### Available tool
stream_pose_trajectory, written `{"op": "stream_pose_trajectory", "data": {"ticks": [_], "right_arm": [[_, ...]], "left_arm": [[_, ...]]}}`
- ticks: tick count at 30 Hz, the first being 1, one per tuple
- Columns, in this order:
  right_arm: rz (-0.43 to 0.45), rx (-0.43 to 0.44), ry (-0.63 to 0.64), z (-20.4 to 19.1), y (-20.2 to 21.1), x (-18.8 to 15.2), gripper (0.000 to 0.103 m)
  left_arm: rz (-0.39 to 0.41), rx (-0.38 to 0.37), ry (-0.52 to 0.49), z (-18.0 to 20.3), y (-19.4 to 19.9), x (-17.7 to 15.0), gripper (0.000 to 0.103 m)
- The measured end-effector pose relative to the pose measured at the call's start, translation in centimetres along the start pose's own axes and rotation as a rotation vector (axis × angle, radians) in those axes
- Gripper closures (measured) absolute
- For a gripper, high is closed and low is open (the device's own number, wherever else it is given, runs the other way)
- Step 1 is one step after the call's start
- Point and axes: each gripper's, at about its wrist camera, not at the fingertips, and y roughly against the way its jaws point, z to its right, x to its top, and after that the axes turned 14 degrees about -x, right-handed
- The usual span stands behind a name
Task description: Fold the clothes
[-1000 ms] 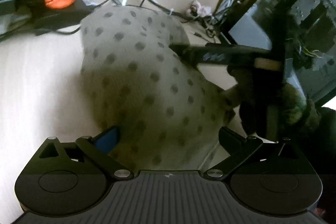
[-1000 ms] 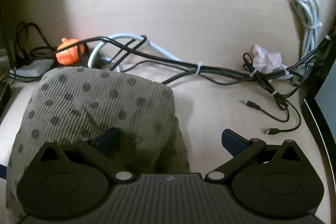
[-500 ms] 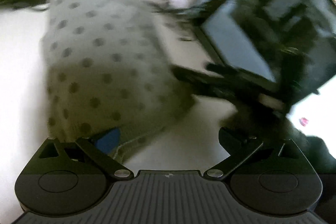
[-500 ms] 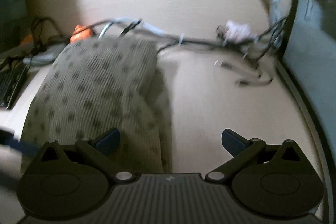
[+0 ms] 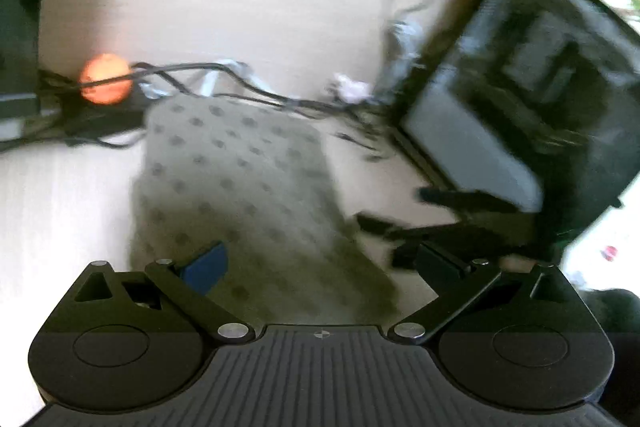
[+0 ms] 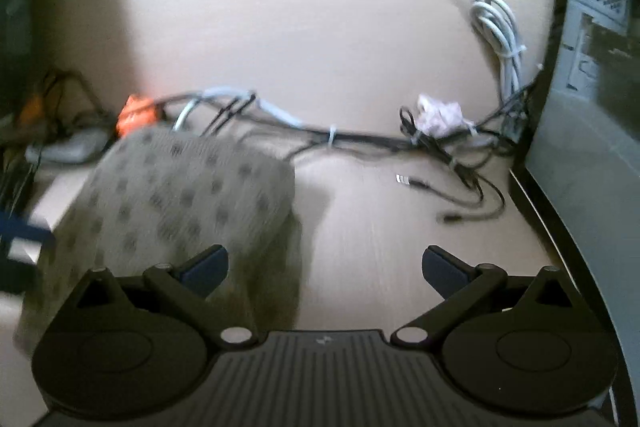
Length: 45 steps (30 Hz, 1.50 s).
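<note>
A folded grey-green garment with dark dots (image 5: 236, 183) lies on the pale desk; it also shows in the right wrist view (image 6: 180, 207). My left gripper (image 5: 320, 263) is open and empty, above the garment's near edge. My right gripper (image 6: 326, 265) is open and empty, just right of the garment, its left finger over the cloth. The right gripper shows as a dark blurred shape (image 5: 460, 223) in the left wrist view. Both views are motion-blurred.
A tangle of black and white cables (image 6: 360, 139) runs along the wall behind the garment. An orange pumpkin figure (image 5: 105, 79) sits at the back left. A dark computer case (image 5: 520, 99) stands at the right. A crumpled wrapper (image 6: 438, 115) lies among the cables.
Both grippers have pulled back and up from the garment. The right gripper has left the cloth and moved to the right. The garment lies folded and still.
</note>
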Motion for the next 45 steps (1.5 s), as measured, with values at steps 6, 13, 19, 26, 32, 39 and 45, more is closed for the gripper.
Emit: {"op": "stream_pose_trajectory", "data": {"ticks": [6,13,19,26,32,39,45], "right_arm": [[-0.006,-0.164,0.291,-3.0,-4.9,-0.4,0.0],[0.067,-0.185,0.127,-0.9,-2.9,2.6,0.0],[-0.005,0.041,-0.046,0.2,1.2,1.6,0.0],[-0.106,-0.087,0.124,-2.8,-0.3,-2.3,0.0],[-0.08,-0.11,0.169,-2.5,-1.3,-2.8,0.0],[-0.034,-0.021,0.104,-1.2,-1.3,-3.5,0.0],[0.01,0.145,-0.026,1.0,6.7,-7.4,0.0]], "left_arm": [[-0.064,-0.036,0.056,-1.6,-1.9,0.4,0.0],[0.123,-0.028,-0.024,-2.7,-0.4,4.6,0.0],[0.073,-0.091,0.181,-8.2,-4.1,6.8,0.0],[0.077,-0.061,0.178,-7.6,-3.7,6.6,0.0],[0.13,0.238,0.2,-3.1,-0.5,-0.7,0.0],[0.182,0.648,0.229,2.9,3.2,-10.7,0.0],[0.238,0.724,0.027,7.1,3.2,-16.3,0.0]]}}
